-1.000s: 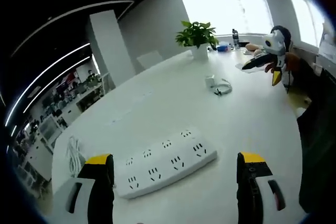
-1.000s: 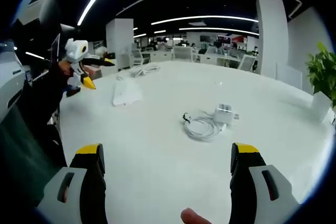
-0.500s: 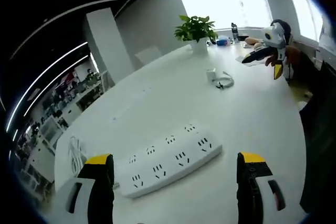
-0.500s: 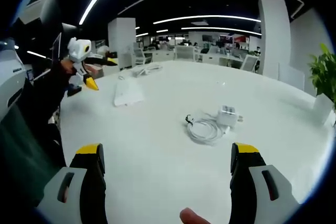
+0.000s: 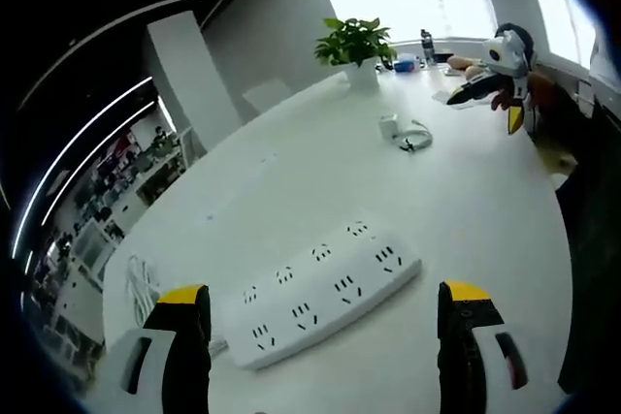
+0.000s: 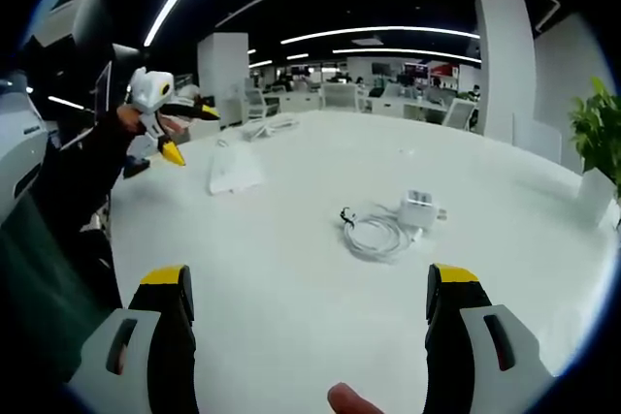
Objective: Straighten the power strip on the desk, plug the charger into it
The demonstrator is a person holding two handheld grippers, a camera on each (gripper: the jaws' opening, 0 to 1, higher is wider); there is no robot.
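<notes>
Lying askew on the white desk [image 5: 320, 181] between the spread, empty jaws of the left gripper [image 5: 325, 336]: a rigid, probably light, slick power strip [image 5: 320, 293], best pinched across its short width; farther off, charger [image 6: 420, 208] ahead of right gripper [image 6: 309, 336], likewise spread.

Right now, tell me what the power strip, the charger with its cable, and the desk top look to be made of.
Power strip: likely hard white plastic, a smooth moulded body with rounded edges and dark socket slots.
Charger: probably the same glossy white plastic; its coiled cable bends loosely, so likely rubbery sheathing.
Desk: smooth white, faintly reflective, perhaps laminate; hard to tell.
</notes>
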